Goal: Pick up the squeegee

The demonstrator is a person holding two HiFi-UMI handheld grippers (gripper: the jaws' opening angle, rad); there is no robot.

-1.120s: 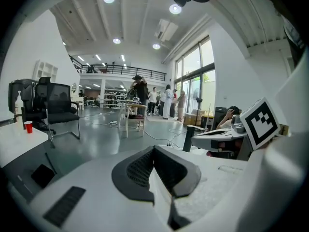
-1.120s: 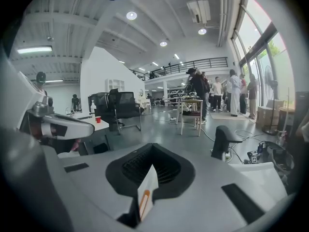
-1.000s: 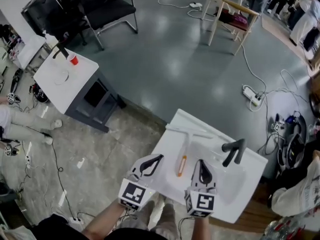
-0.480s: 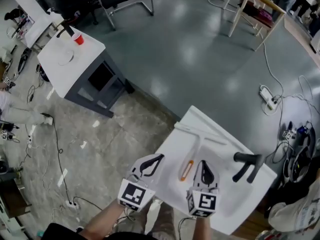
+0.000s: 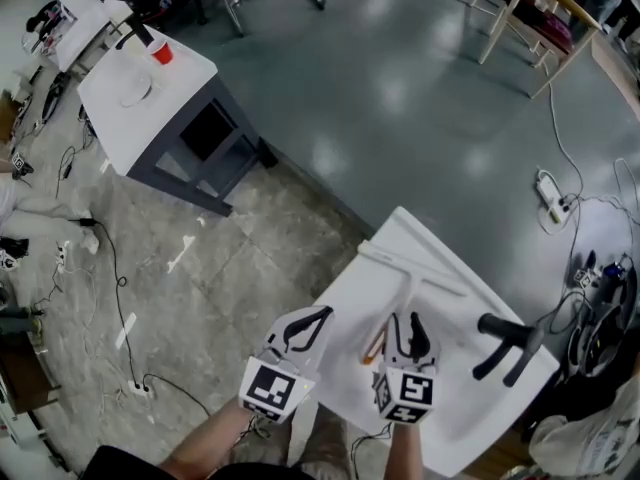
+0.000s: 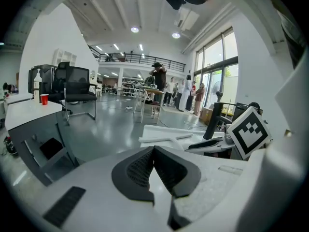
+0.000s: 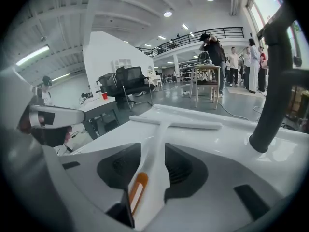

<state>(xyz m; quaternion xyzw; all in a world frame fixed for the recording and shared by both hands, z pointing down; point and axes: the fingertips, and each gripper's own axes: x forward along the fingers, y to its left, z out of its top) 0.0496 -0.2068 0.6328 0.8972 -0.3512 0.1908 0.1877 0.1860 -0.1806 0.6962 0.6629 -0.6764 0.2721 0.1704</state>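
The left hand-held gripper (image 6: 154,151) is closed on nothing, its pads meeting at the tips. It hangs over the near left edge of the white desk (image 5: 345,313), and the squeegee (image 7: 179,123) is off to its right. The right hand-held gripper (image 7: 153,147) has just been opening its jaws. They now stand wide, with the squeegee's white handle running straight ahead between them and the pads not yet pressing on it. The orange end of the handle (image 7: 137,190) lies nearest this gripper, and the crossbar lies flat at the far end.

The step in hand looks like the approach to the grasp. To do it well, the right hand-held gripper should probably sink until both pads flank the handle just beyond the orange end. It should stay in line with the handle, then close and lift straight up.

Well off to the left of both grippers, a second desk (image 5: 150,108) carries a red cup (image 5: 162,53), and cables (image 5: 115,298) trail across the floor. Neither is in the way. To the right of the right hand-held gripper stands what looks like a black tap (image 5: 505,345). It is close enough that a lift drifting rightwards could clip it.
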